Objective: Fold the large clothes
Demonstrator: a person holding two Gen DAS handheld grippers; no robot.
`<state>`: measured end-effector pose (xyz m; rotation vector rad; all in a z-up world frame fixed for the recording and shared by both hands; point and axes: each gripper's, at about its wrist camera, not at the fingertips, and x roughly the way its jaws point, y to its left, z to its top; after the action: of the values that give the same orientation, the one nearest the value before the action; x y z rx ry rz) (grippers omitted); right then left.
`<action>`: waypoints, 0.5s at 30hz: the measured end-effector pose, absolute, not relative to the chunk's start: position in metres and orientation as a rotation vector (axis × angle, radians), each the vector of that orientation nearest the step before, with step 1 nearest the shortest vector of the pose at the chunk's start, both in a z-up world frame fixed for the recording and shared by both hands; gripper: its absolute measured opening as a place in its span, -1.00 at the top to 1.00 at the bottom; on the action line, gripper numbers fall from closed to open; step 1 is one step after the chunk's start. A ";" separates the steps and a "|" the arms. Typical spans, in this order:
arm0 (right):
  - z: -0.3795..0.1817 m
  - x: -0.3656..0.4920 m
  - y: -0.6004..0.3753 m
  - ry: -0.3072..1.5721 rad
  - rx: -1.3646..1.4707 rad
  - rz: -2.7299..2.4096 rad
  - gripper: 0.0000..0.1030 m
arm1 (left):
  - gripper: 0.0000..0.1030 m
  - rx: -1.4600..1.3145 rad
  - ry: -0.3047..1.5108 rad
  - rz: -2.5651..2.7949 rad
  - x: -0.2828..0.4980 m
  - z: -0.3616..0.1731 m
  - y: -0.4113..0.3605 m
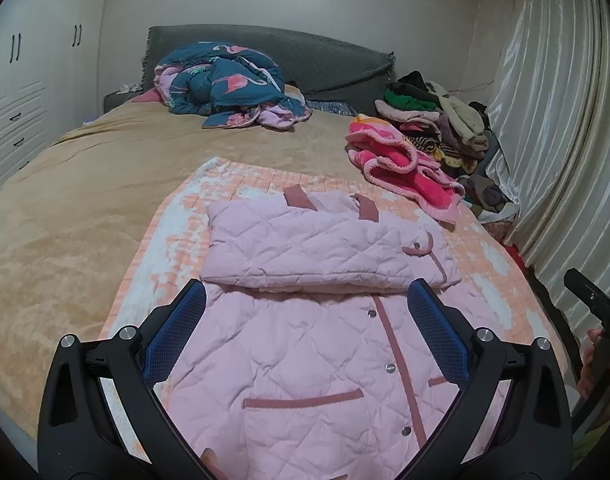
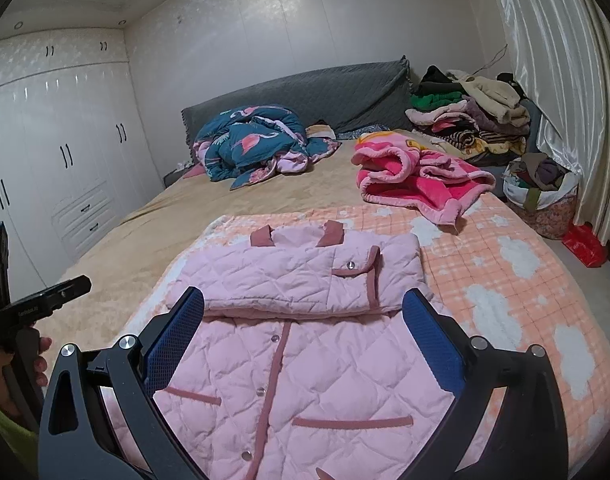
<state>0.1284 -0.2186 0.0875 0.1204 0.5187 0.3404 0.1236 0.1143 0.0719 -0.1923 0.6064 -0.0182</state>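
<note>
A pink quilted jacket (image 1: pixel 305 352) with darker pink trim and snap buttons lies flat on an orange-and-white checked blanket (image 1: pixel 169 220) on the bed. Its sleeves are folded across the upper part as a padded band (image 1: pixel 305 248). My left gripper (image 1: pixel 305 292) is open and empty, hovering over the jacket's lower front. The jacket also shows in the right wrist view (image 2: pixel 305 372), with the folded band (image 2: pixel 293 276). My right gripper (image 2: pixel 303 300) is open and empty above it. The other handle shows at each view's edge.
A tan bedspread (image 1: pixel 85 200) covers the bed. A crumpled teal flamingo quilt (image 1: pixel 229 84) lies near the grey headboard (image 1: pixel 305 56). A pink fleece blanket (image 2: pixel 421 176) lies beyond the jacket. A clothes pile (image 2: pixel 469 120), a full bag (image 2: pixel 541 192) and curtains (image 2: pixel 565 80) stand right; wardrobes (image 2: pixel 57 152) left.
</note>
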 end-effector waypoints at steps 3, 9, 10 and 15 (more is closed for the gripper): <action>0.085 0.122 -0.221 0.525 0.106 0.337 -0.92 | -0.84 -0.184 0.613 -0.023 0.119 0.070 0.111; 0.077 0.113 -0.233 0.546 0.098 0.319 -0.92 | -0.84 -0.167 0.638 -0.020 0.115 0.061 0.107; 0.075 0.111 -0.235 0.551 0.097 0.314 -0.92 | -0.84 -0.165 0.642 -0.019 0.114 0.060 0.106; 0.066 0.106 -0.243 0.570 0.093 0.295 -0.92 | -0.84 -0.155 0.665 -0.017 0.111 0.049 0.102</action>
<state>0.1056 -0.2434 0.0664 0.0926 0.5700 0.2952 0.1106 0.1018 0.0485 -0.1546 0.6650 -0.0167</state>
